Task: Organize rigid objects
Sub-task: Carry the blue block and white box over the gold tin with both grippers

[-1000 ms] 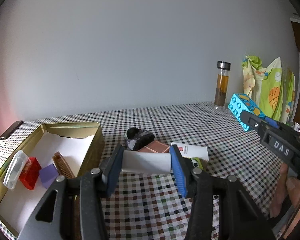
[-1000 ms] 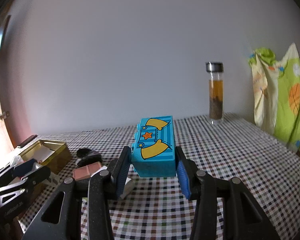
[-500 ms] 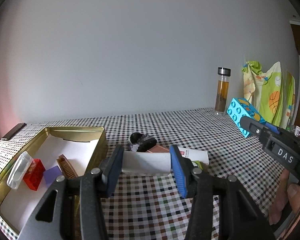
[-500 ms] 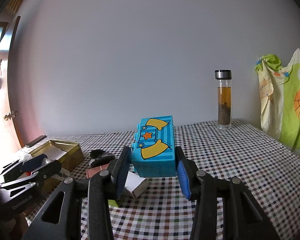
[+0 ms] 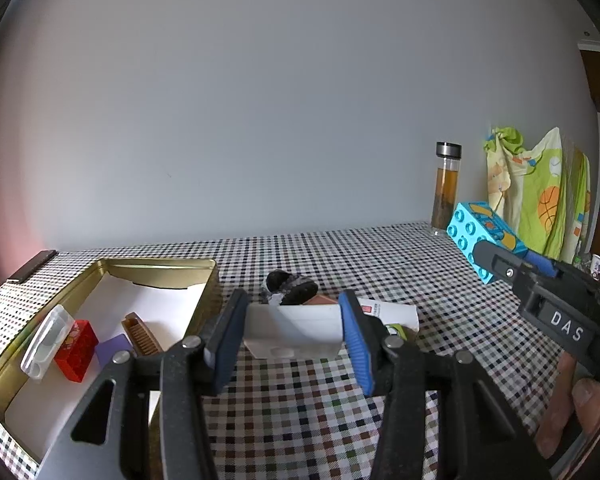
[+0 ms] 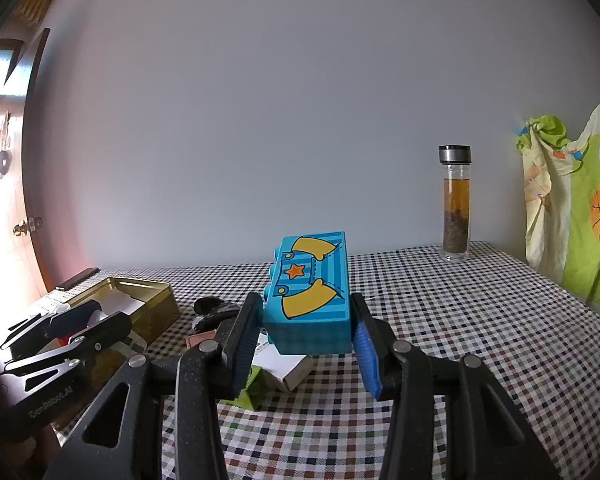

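My left gripper (image 5: 292,312) is shut on a white cardboard box (image 5: 296,334), held above the checked tablecloth just right of a gold tin (image 5: 204,280). The tin holds a clear plastic case (image 5: 44,342), a red block (image 5: 76,350), a purple piece (image 5: 112,350) and a brown comb (image 5: 142,334). My right gripper (image 6: 306,308) is shut on a turquoise toy brick (image 6: 310,300) with yellow sleeves and an orange star, lifted off the table. In the left wrist view that brick (image 5: 476,232) hangs at the right. The left gripper (image 6: 60,336) shows beside the tin (image 6: 148,304).
Loose items lie between the grippers: a black object (image 5: 290,292), a pink-brown flat piece (image 6: 202,338), a white box (image 6: 286,366) and a green piece (image 6: 252,388). A glass bottle (image 6: 456,204) stands by the wall. A printed cloth (image 6: 572,208) hangs at the right.
Both grippers keep their hold. The table and its objects sit slightly lower in both views; nothing on the table has moved.
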Motion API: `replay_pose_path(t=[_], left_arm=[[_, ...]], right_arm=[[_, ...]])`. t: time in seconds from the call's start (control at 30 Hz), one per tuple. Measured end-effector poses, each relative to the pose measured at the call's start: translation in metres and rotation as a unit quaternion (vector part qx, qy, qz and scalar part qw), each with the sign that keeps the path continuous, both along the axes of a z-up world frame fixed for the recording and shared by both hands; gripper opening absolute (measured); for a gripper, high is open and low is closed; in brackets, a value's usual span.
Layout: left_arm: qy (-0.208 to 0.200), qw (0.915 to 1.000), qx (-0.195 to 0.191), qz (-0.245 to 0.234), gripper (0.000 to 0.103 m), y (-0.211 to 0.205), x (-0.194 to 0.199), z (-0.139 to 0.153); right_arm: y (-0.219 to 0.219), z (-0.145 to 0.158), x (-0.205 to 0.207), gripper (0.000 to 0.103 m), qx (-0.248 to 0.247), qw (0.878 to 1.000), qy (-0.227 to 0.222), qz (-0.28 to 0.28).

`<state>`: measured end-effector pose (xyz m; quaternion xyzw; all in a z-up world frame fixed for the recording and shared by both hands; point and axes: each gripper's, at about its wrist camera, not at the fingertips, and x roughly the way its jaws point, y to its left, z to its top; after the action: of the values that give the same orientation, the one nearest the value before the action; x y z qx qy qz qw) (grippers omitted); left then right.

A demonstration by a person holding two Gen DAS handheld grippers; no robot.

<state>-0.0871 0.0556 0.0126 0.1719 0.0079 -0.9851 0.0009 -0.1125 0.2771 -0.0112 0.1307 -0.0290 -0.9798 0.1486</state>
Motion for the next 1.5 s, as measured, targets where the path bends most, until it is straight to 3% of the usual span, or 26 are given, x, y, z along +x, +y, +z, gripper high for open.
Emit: replay_pose_path(t=[1.5], left_arm=[[0.028,0.9993,0.014,0.021,0.046,-0.039,0.037,0.003]], right_arm=[[-0.065,-0.002,0.022,0.047,0.025,0.998,0.01,0.058]])
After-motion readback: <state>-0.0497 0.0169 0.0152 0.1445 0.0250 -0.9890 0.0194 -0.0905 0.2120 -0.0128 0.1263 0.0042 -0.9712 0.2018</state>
